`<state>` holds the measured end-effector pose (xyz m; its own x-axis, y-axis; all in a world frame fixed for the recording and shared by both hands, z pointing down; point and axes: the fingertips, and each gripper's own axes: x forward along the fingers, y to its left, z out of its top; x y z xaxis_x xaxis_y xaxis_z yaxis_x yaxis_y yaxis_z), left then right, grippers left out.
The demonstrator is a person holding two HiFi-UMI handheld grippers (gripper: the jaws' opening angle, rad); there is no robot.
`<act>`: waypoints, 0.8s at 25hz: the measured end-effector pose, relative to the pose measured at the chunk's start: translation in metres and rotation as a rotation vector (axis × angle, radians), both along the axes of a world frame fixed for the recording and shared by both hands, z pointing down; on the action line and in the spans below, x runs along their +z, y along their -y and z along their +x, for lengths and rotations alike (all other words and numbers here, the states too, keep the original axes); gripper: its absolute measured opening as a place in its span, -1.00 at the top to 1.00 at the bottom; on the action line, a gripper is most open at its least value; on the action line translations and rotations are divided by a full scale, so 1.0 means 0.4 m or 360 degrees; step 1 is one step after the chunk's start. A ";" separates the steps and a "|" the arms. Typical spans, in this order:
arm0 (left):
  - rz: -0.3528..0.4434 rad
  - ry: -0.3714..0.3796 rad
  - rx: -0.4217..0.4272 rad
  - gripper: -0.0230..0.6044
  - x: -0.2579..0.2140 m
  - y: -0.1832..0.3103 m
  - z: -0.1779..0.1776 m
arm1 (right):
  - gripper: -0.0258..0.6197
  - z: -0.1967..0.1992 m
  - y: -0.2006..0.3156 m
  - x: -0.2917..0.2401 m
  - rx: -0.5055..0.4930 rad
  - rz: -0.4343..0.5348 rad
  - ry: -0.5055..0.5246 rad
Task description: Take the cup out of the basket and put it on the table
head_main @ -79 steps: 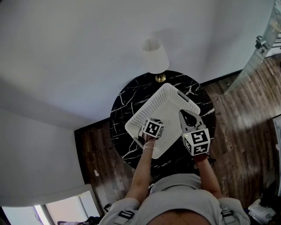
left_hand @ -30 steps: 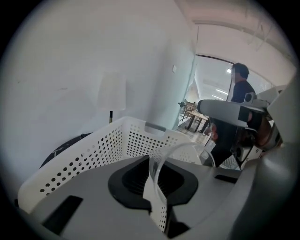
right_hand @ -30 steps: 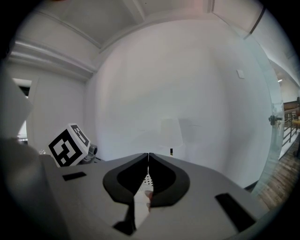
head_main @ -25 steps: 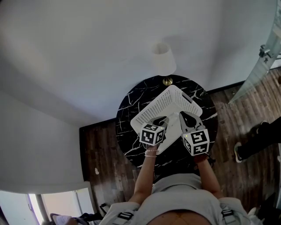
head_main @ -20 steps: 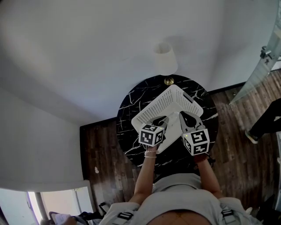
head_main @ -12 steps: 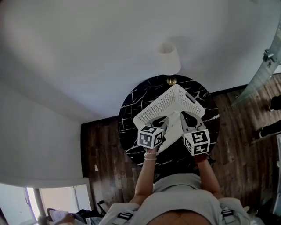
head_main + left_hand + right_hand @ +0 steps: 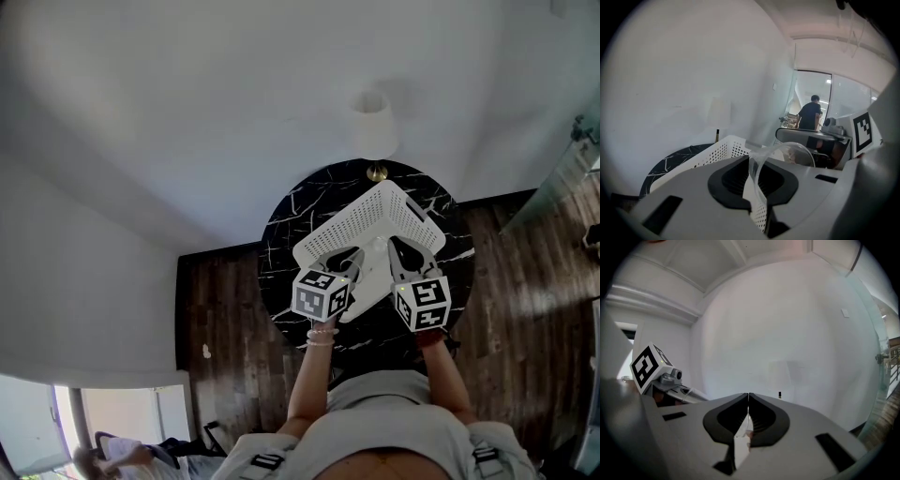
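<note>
A clear plastic cup (image 7: 783,153) hangs tilted in my left gripper (image 7: 753,163), whose jaws are shut on its thin wall. It is held over the near end of the white perforated basket (image 7: 721,149). In the head view the left gripper (image 7: 341,257) is above the basket's (image 7: 375,217) near-left edge; the cup itself is too faint to make out there. My right gripper (image 7: 406,247) hovers at the basket's near-right edge. In the right gripper view its jaws (image 7: 748,395) meet tip to tip, and a strip of white shows through the gap behind them.
The basket lies on a small round black marble table (image 7: 289,225) against a white wall. A lamp with a white shade (image 7: 373,116) stands at the table's far edge. Dark wooden floor surrounds the table. A person (image 7: 811,112) stands far off behind glass.
My left gripper has drawn back toward me and a little left, off the basket's middle to its near edge. The right gripper has kept its place beside the basket.
</note>
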<state>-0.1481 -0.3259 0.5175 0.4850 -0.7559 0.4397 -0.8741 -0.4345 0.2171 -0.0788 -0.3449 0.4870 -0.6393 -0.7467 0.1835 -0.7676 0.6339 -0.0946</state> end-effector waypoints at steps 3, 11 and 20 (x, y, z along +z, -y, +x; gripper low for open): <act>0.0020 -0.0004 -0.0017 0.82 -0.017 -0.008 -0.013 | 0.89 -0.011 -0.003 -0.007 -0.0011 0.0009 0.0001; 0.0059 -0.0020 -0.0059 0.82 -0.046 -0.031 -0.035 | 0.89 -0.024 -0.003 -0.023 -0.0001 0.0059 -0.0021; 0.0077 -0.0032 -0.0080 0.82 -0.058 -0.049 -0.057 | 0.89 -0.050 -0.005 -0.019 -0.0020 0.0079 -0.0095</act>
